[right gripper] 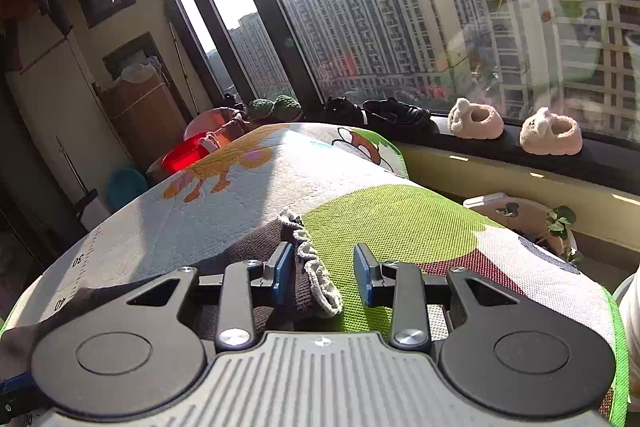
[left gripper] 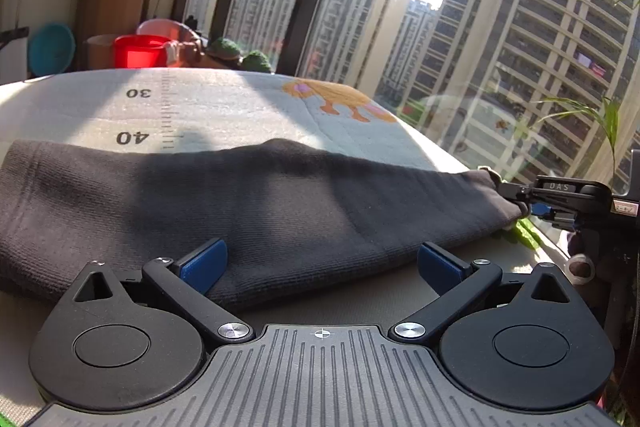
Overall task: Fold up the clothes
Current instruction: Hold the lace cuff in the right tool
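Lying folded across mid-frame on the mat (left gripper: 224, 107), the garment (left gripper: 256, 203) still needs folding: left gripper (left gripper: 320, 267) gapes over its near edge, right gripper (right gripper: 322, 275) half-closed astride its frilled end, not clamped.

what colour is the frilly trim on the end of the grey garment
Off-white, on the trim of the dark grey garment; clearest in the right wrist view.

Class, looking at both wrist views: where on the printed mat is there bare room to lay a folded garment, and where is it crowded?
Free: the printed mat between the dark grey ribbed garment and the orange animal print; also the green patch beside the frilled cuff. Crowded: the near edge, where both grippers work.
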Motion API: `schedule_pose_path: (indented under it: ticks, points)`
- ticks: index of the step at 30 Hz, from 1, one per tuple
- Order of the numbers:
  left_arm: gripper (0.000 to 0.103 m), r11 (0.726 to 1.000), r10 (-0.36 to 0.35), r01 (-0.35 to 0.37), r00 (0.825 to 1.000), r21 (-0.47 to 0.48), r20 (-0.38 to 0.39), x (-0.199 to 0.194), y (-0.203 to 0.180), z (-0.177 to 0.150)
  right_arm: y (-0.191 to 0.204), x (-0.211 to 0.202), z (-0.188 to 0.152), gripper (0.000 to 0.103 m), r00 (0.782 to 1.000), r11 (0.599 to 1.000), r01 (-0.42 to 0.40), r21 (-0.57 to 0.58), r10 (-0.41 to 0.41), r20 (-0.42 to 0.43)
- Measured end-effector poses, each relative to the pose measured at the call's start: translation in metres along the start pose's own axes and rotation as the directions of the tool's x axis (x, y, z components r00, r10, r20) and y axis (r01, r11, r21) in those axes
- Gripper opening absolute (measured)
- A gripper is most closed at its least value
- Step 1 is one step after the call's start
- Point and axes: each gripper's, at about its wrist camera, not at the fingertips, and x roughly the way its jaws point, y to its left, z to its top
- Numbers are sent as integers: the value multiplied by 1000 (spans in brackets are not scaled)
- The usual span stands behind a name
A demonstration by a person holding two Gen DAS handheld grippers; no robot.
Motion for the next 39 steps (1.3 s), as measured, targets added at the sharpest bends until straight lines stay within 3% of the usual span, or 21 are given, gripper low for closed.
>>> schedule_pose_path:
  ticks: [7, 25, 29, 33, 39]
  points:
    - [103, 1000, -13, 14, 1000, -23, 11, 0, 4, 1, -5, -1, -1, 41, 1000, 1000, -16, 14, 16, 9]
    - [103, 999, -12, 12, 1000, -29, 16, 2, 4, 0, -13, -1, -1, 41, 998, 997, -69, 41, 69, 4]
    - [103, 999, -21, 21, 1000, -41, 21, 1, 6, 0, -22, -5, 0, 41, 997, 992, -72, 101, 71, 12]
    - [103, 998, -28, 29, 999, -51, 24, 2, 8, 0, -44, -20, -7, 37, 997, 964, -77, 254, 81, -5]
    - [103, 998, -33, 35, 999, -60, 26, 3, 10, 1, -48, -11, -10, 37, 980, 926, -156, 343, 190, -66]
